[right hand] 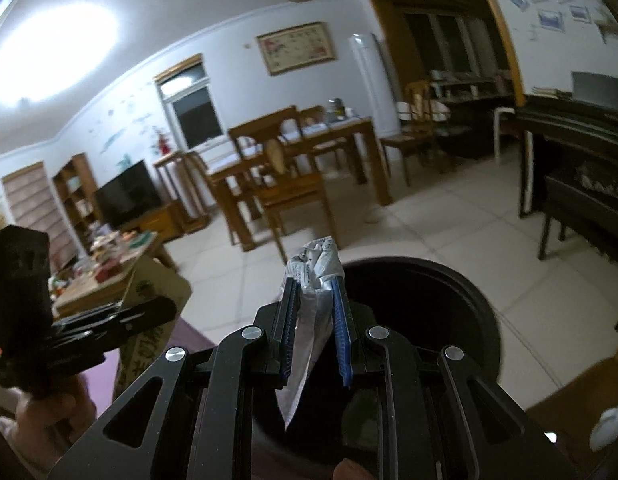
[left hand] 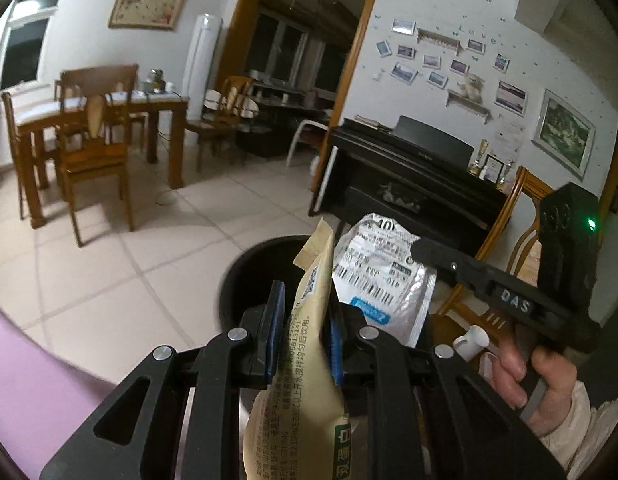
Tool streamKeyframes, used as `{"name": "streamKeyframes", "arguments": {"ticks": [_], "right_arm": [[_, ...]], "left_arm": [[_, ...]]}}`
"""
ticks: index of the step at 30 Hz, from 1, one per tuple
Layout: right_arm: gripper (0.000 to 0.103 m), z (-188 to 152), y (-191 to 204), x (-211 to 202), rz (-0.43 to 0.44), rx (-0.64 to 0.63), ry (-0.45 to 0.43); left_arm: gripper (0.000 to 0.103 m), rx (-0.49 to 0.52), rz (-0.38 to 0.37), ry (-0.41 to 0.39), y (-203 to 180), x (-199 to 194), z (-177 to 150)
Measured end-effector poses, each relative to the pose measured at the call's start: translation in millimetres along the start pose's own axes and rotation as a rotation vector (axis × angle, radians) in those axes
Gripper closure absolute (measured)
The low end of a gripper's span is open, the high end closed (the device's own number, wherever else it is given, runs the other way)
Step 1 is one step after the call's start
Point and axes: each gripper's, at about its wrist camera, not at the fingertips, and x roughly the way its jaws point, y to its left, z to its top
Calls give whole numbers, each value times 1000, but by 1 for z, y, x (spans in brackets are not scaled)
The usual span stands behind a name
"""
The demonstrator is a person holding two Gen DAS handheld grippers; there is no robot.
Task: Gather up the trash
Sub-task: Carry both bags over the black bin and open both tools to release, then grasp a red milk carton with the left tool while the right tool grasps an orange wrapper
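Our left gripper (left hand: 303, 332) pinches a beige pouch (left hand: 305, 360); our right gripper (right hand: 315, 320) clamps a crumpled silver wrapper (right hand: 315, 272). Both hang at the black bin (right hand: 429, 292) just beyond. We should centre each over the opening before letting go.

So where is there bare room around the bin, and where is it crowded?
The tiled floor between the black bin and the dining chairs is bare. It is crowded on the piano side, where a wooden chair stands by the bin, and on the cluttered low table.
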Motion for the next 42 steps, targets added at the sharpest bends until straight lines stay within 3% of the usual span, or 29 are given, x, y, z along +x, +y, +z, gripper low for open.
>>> {"name": "streamKeyframes", "arguments": {"ticks": [5, 13, 15, 16, 17, 18, 19, 30, 36, 42], "right_arm": [[85, -13, -34, 10, -30, 25, 29], [85, -24, -42, 28, -34, 47, 53], [81, -24, -41, 27, -28, 48, 55], [69, -23, -39, 27, -20, 53, 56], [47, -25, -37, 25, -12, 60, 53], [36, -24, -37, 22, -4, 68, 46], [24, -25, -39, 20, 6, 80, 32], [21, -17, 8, 3, 51, 43, 14], [18, -17, 71, 4, 119, -20, 28], [15, -31, 168, 14, 232, -132, 84]], "left_arm": [[83, 4, -29, 43, -12, 42, 0], [81, 20, -25, 72, -21, 68, 2], [76, 34, -12, 77, -24, 71, 2], [55, 40, -1, 76, -26, 71, 4], [20, 45, 22, 64, -27, 68, 5], [8, 51, 45, 41, -29, 66, 5], [5, 63, 72, -5, -30, 57, 4], [5, 138, 175, -61, -27, -18, 0], [5, 69, 265, -89, 1, -88, -23], [5, -42, 390, -121, 44, -171, -59]]}}
